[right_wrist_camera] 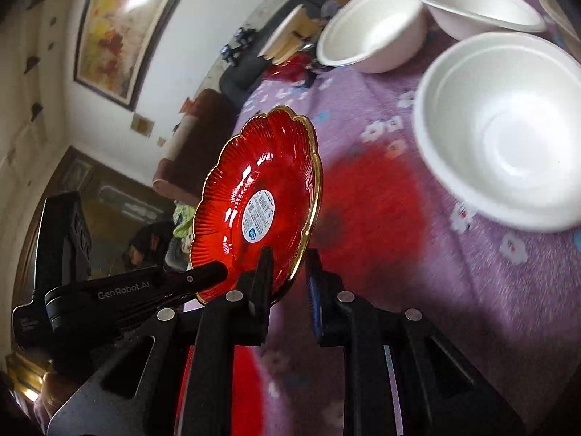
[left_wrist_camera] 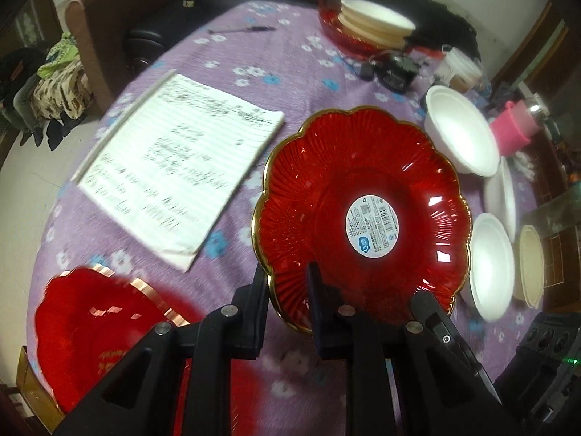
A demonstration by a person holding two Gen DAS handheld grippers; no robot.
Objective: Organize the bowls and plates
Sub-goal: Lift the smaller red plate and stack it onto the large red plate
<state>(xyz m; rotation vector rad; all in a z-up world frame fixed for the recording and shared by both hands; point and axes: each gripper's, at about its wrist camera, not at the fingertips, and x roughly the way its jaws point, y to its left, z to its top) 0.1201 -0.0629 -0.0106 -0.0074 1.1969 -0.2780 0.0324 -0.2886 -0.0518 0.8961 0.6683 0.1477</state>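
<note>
A red plate (left_wrist_camera: pixel 363 218) with a gold scalloped rim and a round white sticker in its middle hangs tilted above the purple flowered tablecloth (left_wrist_camera: pixel 290 58). My left gripper (left_wrist_camera: pixel 288 279) is shut on its near rim. In the right wrist view the same plate (right_wrist_camera: pixel 261 189) stands almost on edge, and my right gripper (right_wrist_camera: pixel 288 265) is shut on its lower rim. The left gripper (right_wrist_camera: pixel 214 272) bites the rim a little to the left. A second red plate (left_wrist_camera: pixel 98 327) lies at the table's near left. White foam bowls (left_wrist_camera: pixel 461 134) (left_wrist_camera: pixel 490 265) sit to the right.
A written notebook (left_wrist_camera: pixel 181 167) lies at the left centre and a pen (left_wrist_camera: pixel 241 29) beyond it. At the far side a red plate carries stacked pale bowls (left_wrist_camera: pixel 374 25). A black device (left_wrist_camera: pixel 395 72), a white tub (left_wrist_camera: pixel 459 69), a pink cup (left_wrist_camera: pixel 512 127) and a beige bowl (left_wrist_camera: pixel 530 265) crowd the right.
</note>
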